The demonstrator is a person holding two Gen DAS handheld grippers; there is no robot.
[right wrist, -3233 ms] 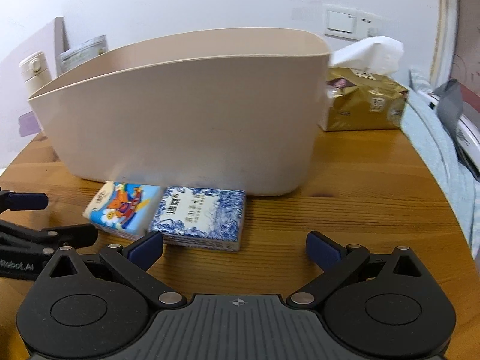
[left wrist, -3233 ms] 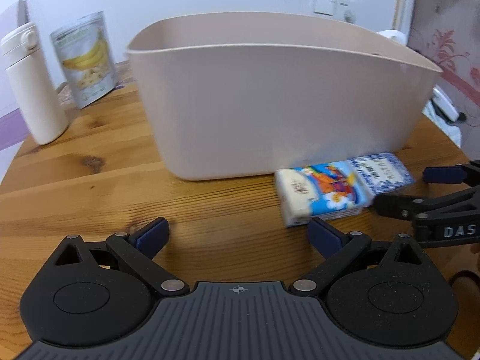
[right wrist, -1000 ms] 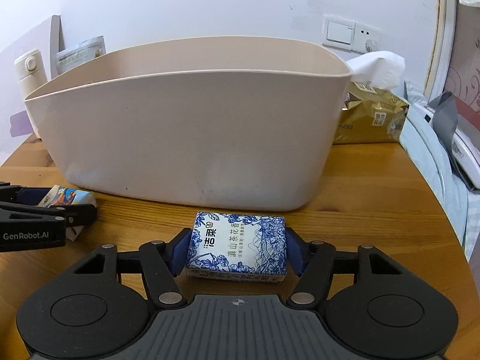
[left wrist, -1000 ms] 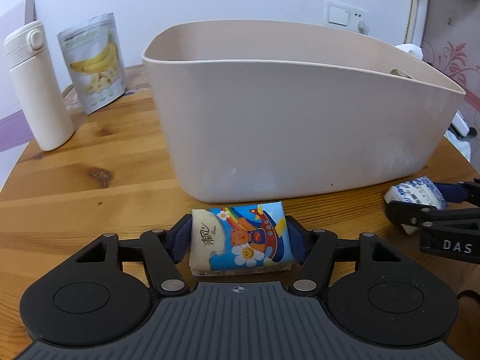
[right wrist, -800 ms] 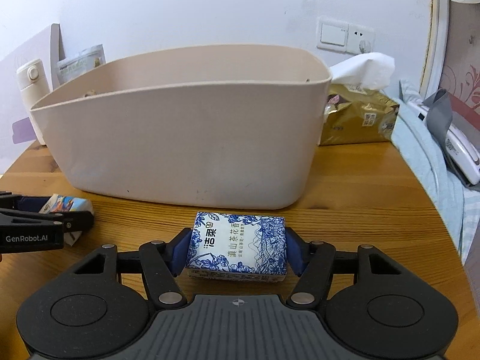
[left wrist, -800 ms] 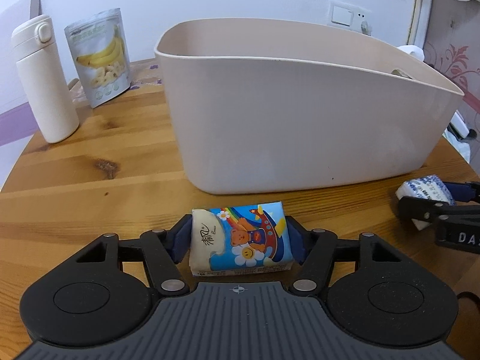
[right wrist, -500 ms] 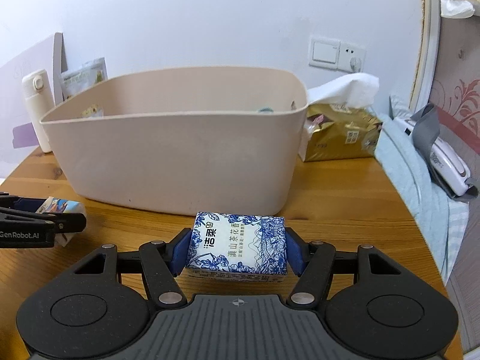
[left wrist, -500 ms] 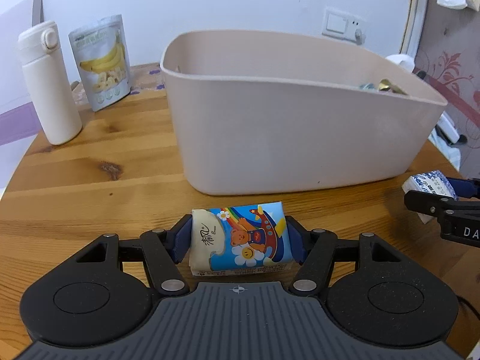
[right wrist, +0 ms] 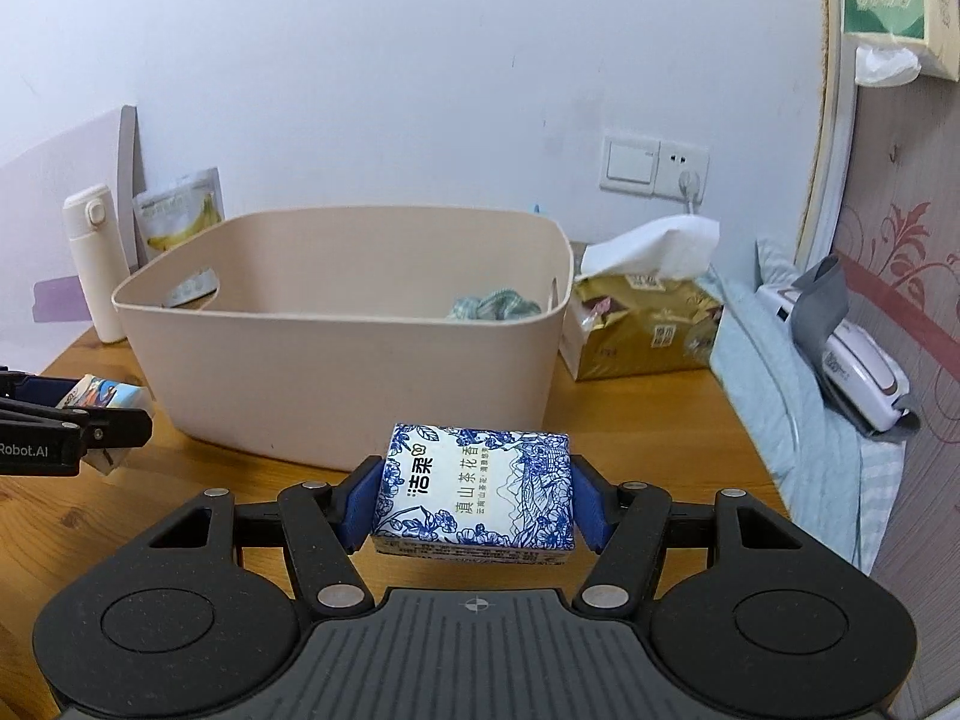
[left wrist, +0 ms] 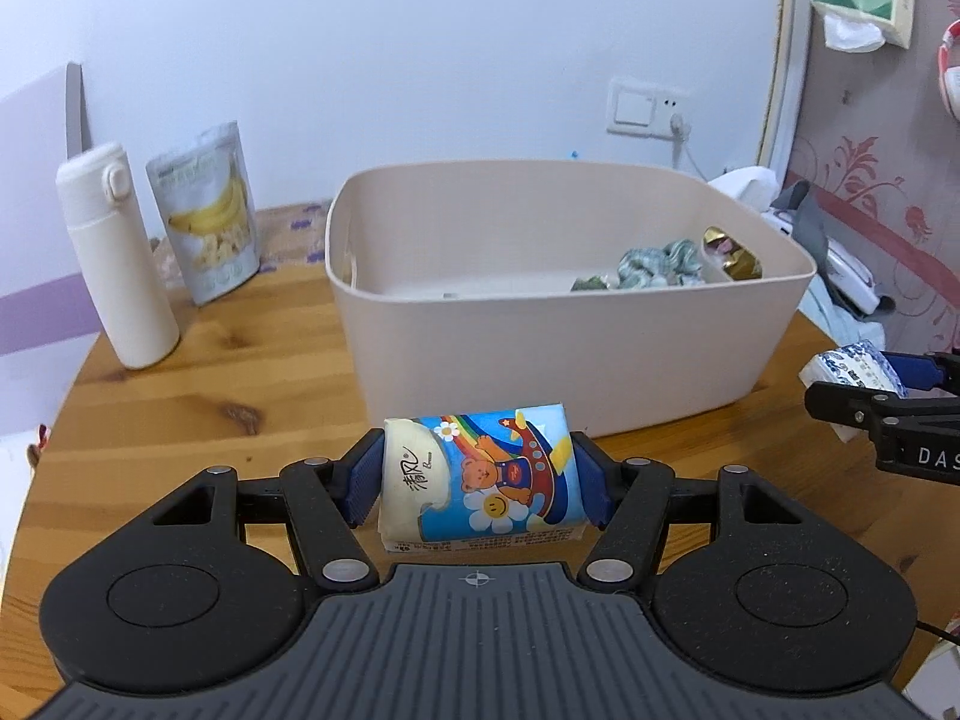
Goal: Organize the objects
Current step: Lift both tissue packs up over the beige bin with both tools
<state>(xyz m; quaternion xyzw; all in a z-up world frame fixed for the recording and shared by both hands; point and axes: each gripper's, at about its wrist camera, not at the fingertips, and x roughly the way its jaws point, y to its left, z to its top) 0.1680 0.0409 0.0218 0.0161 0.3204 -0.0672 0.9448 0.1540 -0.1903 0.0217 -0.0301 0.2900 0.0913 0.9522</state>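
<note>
My left gripper [left wrist: 480, 483] is shut on a cartoon-bear tissue pack [left wrist: 483, 477], held above the wooden table [left wrist: 180, 414] in front of the beige bin [left wrist: 564, 360]. My right gripper [right wrist: 474, 495] is shut on a blue-and-white floral tissue pack [right wrist: 474, 492], also lifted in front of the bin [right wrist: 336, 384]. Each gripper shows in the other's view: the right one with its pack [left wrist: 852, 369] at the far right, the left one with its pack [right wrist: 99, 396] at the far left. Inside the bin lie a green cloth [left wrist: 654, 264] and a gold-wrapped item [left wrist: 729, 252].
A white flask [left wrist: 114, 258] and a banana snack pouch [left wrist: 207, 222] stand at the back left of the table. A gold tissue box [right wrist: 642, 324] sits right of the bin. A light blue cloth [right wrist: 798, 420] and a white device [right wrist: 852, 360] lie beyond the table's right edge.
Both grippers closed on their tissue packs and have risen with them, so the bin's inside now shows from above its rim.
</note>
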